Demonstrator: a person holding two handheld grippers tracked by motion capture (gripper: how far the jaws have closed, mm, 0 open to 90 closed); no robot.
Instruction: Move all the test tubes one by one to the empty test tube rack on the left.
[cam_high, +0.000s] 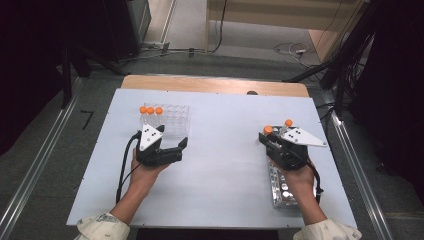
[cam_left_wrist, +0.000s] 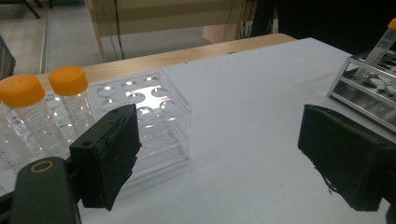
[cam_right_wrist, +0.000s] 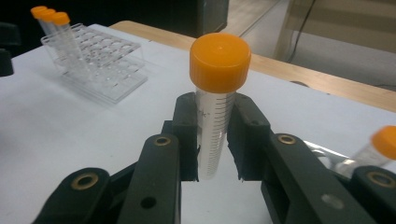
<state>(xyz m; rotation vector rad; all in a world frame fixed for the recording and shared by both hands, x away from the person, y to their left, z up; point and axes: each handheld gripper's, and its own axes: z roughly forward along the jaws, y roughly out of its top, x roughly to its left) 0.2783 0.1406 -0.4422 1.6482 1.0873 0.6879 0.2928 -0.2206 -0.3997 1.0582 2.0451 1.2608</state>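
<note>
Right gripper view: right claw (cam_right_wrist: 215, 140) is clamped on an upright orange-capped tube (cam_right_wrist: 217, 93) | left gripper view: left claw (cam_left_wrist: 233, 154) is held wide open beside the clear rack (cam_left_wrist: 159, 116) | high view: metal rack (cam_high: 281, 186) is seen on the table (cam_high: 225, 165), under the right hand (cam_high: 299, 176).

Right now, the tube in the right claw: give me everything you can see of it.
The tube is clear plastic with printed graduation marks down its side and an orange ribbed screw cap, closed. It looks empty. It stands about upright, clamped mid-body between the two black jaws of the right claw, cap well above them. It is held over the white table, near the metal rack, where another orange-capped tube leans.
</note>
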